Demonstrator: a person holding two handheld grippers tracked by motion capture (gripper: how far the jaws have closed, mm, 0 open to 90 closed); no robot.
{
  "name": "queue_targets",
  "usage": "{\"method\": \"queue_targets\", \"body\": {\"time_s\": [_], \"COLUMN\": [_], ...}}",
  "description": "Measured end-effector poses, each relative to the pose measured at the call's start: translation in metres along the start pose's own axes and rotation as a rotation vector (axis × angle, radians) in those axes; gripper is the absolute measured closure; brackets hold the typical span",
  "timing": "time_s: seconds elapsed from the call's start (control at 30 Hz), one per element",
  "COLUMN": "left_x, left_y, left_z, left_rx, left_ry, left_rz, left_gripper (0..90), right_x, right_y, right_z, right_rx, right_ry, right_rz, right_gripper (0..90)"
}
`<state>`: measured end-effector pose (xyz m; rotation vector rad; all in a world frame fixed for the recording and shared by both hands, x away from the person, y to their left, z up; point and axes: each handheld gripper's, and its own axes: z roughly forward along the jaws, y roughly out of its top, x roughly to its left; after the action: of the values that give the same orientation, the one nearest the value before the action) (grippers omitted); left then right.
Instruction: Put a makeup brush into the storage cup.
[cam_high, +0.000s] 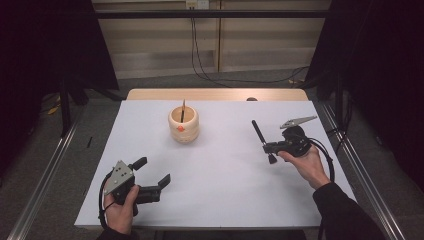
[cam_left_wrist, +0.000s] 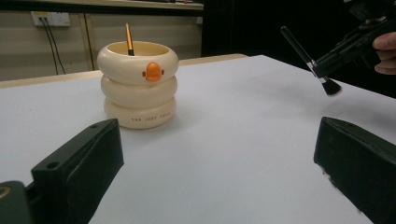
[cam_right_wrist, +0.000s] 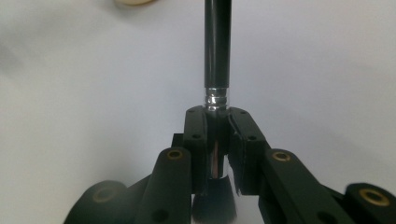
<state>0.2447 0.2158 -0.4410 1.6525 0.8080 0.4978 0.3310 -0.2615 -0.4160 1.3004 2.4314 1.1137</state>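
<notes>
A cream ringed pot (cam_high: 183, 125) (cam_left_wrist: 137, 86) with an orange beak stands on the white table (cam_high: 225, 195), left of centre toward the back. An orange-handled brush (cam_high: 183, 110) (cam_left_wrist: 129, 39) stands upright in it. My right gripper (cam_high: 270, 147) (cam_right_wrist: 217, 116) is at the right of the table, above the surface, shut on a black makeup brush (cam_high: 260, 136) (cam_right_wrist: 217, 46) at its silver ferrule. The handle points toward the pot and the bristles hang on my side. The left gripper (cam_high: 154, 171) (cam_left_wrist: 215, 154) rests open near the front left, with nothing between its jaws, and faces the pot.
The table's wooden edge (cam_high: 215, 94) shows along the back. Metal rails (cam_high: 45, 170) run down both sides on the floor. Cables (cam_high: 240, 80) lie on the floor behind the table. Bare white surface lies between the pot and both grippers.
</notes>
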Motion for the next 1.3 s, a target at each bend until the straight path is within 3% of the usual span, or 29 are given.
{"method": "queue_targets", "body": {"time_s": [0.53, 0.8, 0.97, 1.3], "left_x": [-0.001, -0.001, -0.001, -0.001], "left_y": [0.000, 0.000, 0.000, -0.001], "left_z": [0.000, 0.000, -0.001, -0.002], "left_rx": [0.001, -0.001, -0.001, -0.002], "left_ry": [0.001, 0.001, 0.005, 0.009], "left_rz": [0.001, -0.002, -0.001, -0.001], "left_gripper": [1.4, 1.4, 1.4, 1.4], "right_x": [0.000, 0.003, 0.007, 0.008], "right_y": [-0.006, -0.005, -0.006, -0.007], "right_z": [-0.017, -0.030, -0.033, -0.046], "right_rx": [-0.186, -0.297, -0.355, -0.478], "right_ry": [-0.003, 0.016, 0.004, 0.036], "right_rz": [0.011, -0.023, -0.015, -0.029], "right_gripper": [78.2, 78.1, 78.1, 78.1]}}
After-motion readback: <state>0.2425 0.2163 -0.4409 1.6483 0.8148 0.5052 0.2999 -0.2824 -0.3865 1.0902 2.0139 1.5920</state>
